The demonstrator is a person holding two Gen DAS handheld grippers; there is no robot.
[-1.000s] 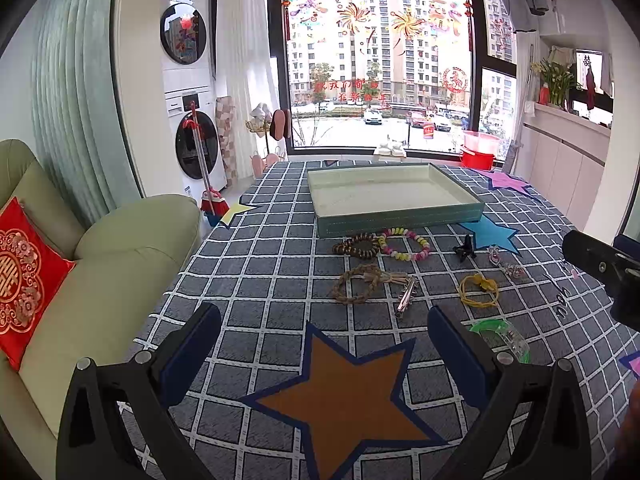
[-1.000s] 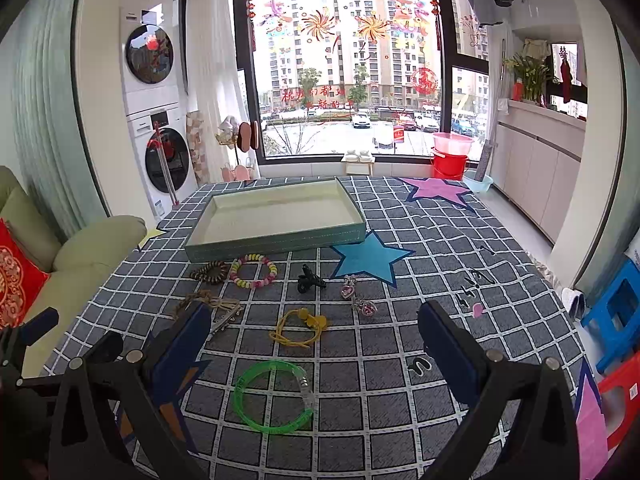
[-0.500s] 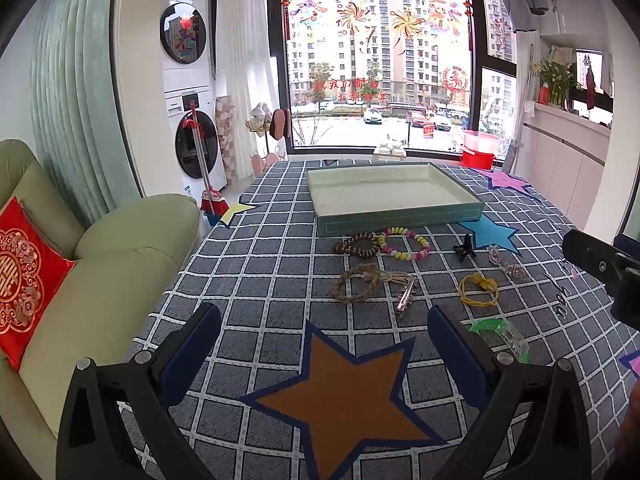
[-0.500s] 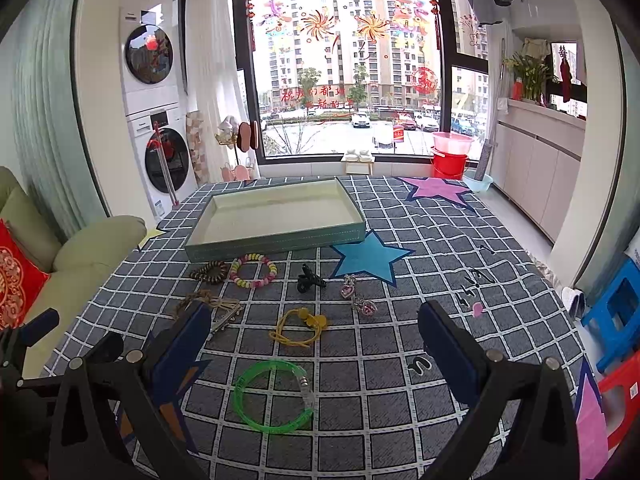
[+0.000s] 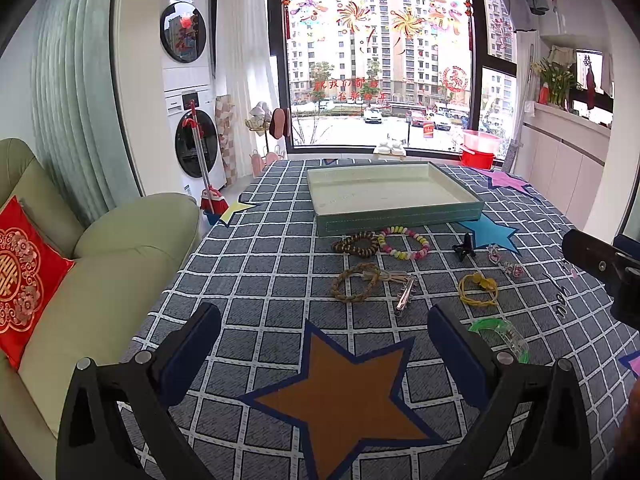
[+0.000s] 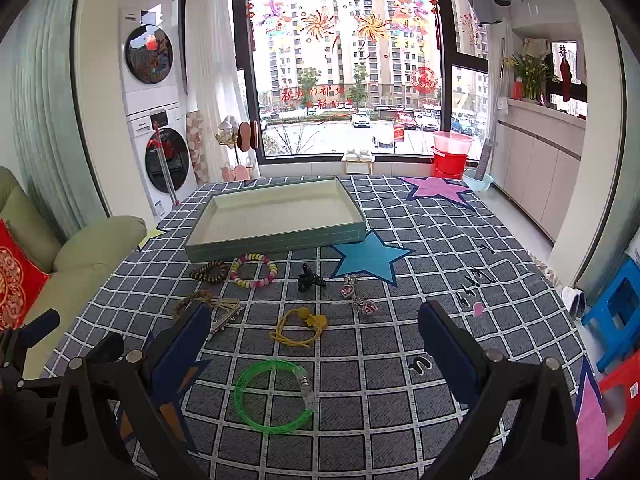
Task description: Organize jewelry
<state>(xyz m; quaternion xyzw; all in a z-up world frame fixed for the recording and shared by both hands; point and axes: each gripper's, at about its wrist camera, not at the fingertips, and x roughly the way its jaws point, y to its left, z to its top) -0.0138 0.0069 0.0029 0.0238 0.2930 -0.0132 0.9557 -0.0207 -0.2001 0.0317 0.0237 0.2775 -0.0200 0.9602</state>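
An empty pale green tray sits at the far side of the checked table. In front of it lie a brown bead bracelet, a pastel bead bracelet, a black claw clip, pink charms, a braided cord bracelet, a metal clip, a yellow hair tie and a green bangle. My left gripper hovers open over an orange star. My right gripper is open above the bangle and hair tie.
A green sofa with a red cushion borders the table's left edge. Blue and pink stars are printed on the cloth. Stools stand on the floor at the right. A washer stack lies beyond.
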